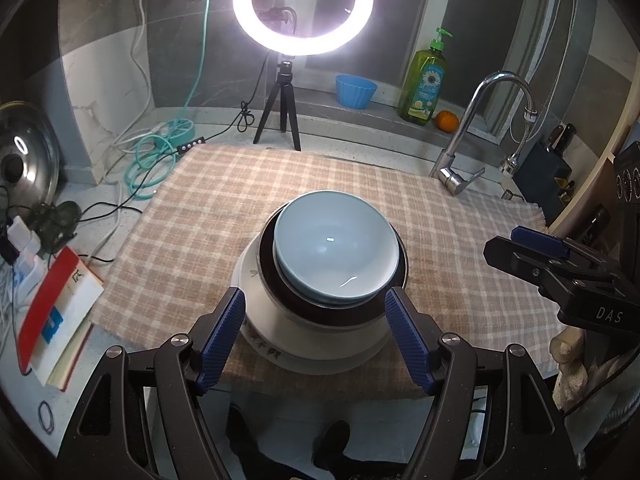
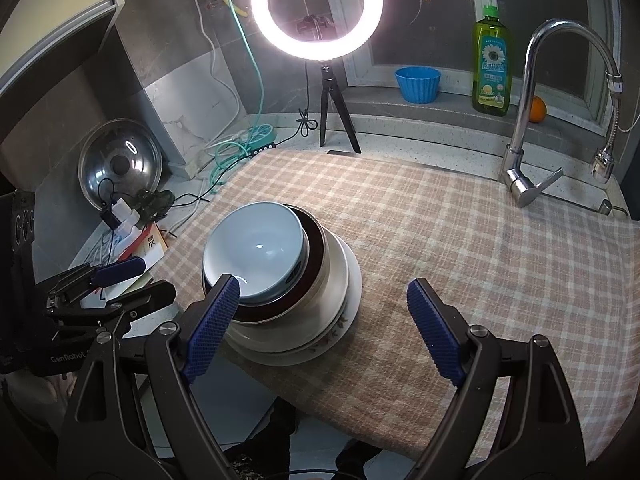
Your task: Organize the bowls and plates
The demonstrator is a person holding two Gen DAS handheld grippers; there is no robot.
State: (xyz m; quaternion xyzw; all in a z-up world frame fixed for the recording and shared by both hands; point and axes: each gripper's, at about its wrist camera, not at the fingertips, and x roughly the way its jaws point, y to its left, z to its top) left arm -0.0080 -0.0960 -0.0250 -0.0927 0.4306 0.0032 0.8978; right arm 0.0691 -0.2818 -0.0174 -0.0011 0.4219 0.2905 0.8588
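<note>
Two claws, both spread apart and gripping nothing. Left claw straddling the near side of a stack on the checked cloth: pale blue bowl nested in a dark bowl, over a white bowl. Right claw beside that stack, its left pad at the blue bowl's rim, flowered plate at bottom.

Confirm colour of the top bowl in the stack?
Pale blue top bowl, nested in a dark brown one; the left wrist view shows it best.
</note>
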